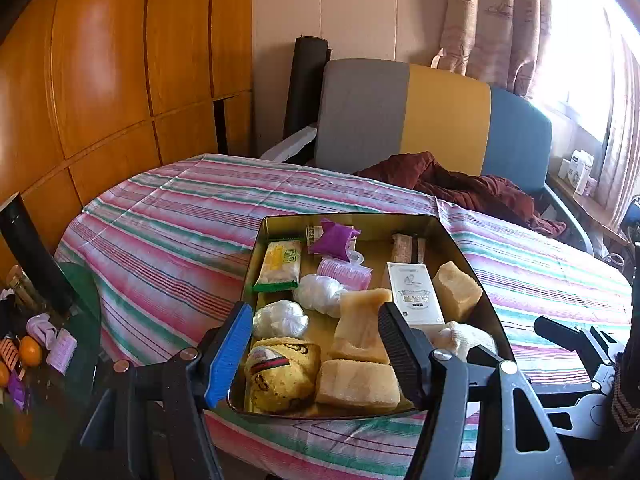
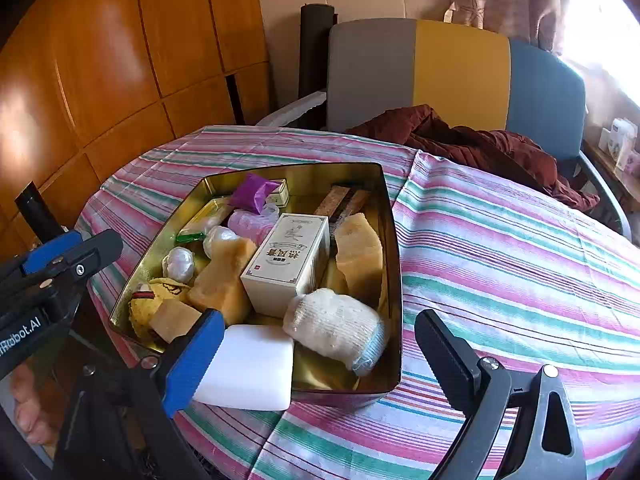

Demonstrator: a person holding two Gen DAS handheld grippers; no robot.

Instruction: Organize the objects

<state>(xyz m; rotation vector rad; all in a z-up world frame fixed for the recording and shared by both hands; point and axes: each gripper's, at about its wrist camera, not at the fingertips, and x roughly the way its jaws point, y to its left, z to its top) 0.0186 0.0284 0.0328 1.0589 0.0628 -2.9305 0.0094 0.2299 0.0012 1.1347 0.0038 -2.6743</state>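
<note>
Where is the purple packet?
In both views, the purple packet lies at the far end of the gold tin, just behind the pink roller.

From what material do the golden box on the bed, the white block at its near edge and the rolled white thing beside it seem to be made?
The golden box looks like thin metal with a glossy finish: its inner walls mirror the contents. The white block is smooth, matte and round-cornered, perhaps soap or foam; the pictures leave this open. The rolled white thing looks like knitted fabric with visible ribs, probably a sock or glove.
</note>
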